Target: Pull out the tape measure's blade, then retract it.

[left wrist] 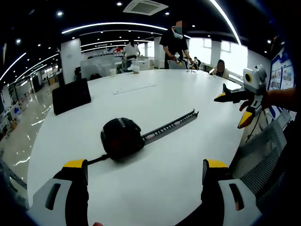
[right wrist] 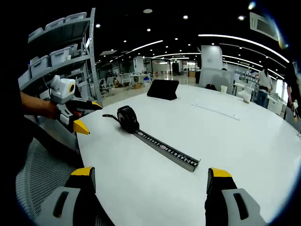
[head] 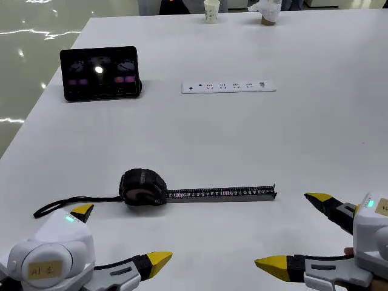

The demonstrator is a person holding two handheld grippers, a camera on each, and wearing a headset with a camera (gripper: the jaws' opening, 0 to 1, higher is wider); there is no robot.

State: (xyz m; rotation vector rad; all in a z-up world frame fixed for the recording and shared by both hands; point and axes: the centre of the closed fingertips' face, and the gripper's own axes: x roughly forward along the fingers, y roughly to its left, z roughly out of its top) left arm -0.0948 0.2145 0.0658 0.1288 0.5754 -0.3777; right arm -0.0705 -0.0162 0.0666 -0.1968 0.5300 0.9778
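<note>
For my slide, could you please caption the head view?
Tape measure, blade out, between open left gripper and right gripper.

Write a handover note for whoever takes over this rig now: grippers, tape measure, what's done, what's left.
Left gripper: open, empty, near the edge of the table, apart from the tape measure.
Right gripper: open, empty, apart from the tip of the blade.
The tape measure lies on the table, its blade out flat toward the right gripper's side.
Done: blade pulled out. Left: retract it.
</note>
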